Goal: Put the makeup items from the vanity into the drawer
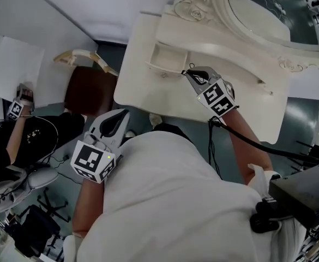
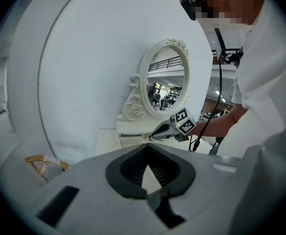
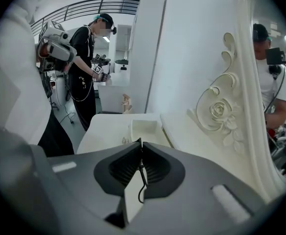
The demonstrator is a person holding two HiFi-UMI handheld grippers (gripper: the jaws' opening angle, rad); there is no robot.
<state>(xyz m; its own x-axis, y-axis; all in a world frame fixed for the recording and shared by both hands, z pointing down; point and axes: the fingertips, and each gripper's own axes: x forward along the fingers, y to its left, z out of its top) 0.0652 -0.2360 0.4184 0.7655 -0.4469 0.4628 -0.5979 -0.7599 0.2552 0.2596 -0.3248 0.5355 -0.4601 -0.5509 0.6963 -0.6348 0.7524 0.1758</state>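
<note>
The white vanity (image 1: 148, 91) carries a small open drawer (image 1: 167, 56) beside the mirror base, also in the right gripper view as the drawer (image 3: 145, 126). My right gripper (image 1: 187, 72) hovers over the vanity top just right of that drawer. Its jaws are shut on a thin black wire-like item (image 3: 143, 180) that dangles between the pads. My left gripper (image 1: 118, 119) is held off the vanity's front edge, near my body, shut with nothing in it, its tips (image 2: 147, 145) meeting. No loose makeup items show on the vanity top.
An oval mirror (image 1: 268, 10) in a carved white frame stands at the back. A brown chair (image 1: 88, 89) with a cream frame sits left of the vanity. Another person in black (image 1: 17, 135) stands farther left. Black equipment (image 1: 306, 195) is at my right.
</note>
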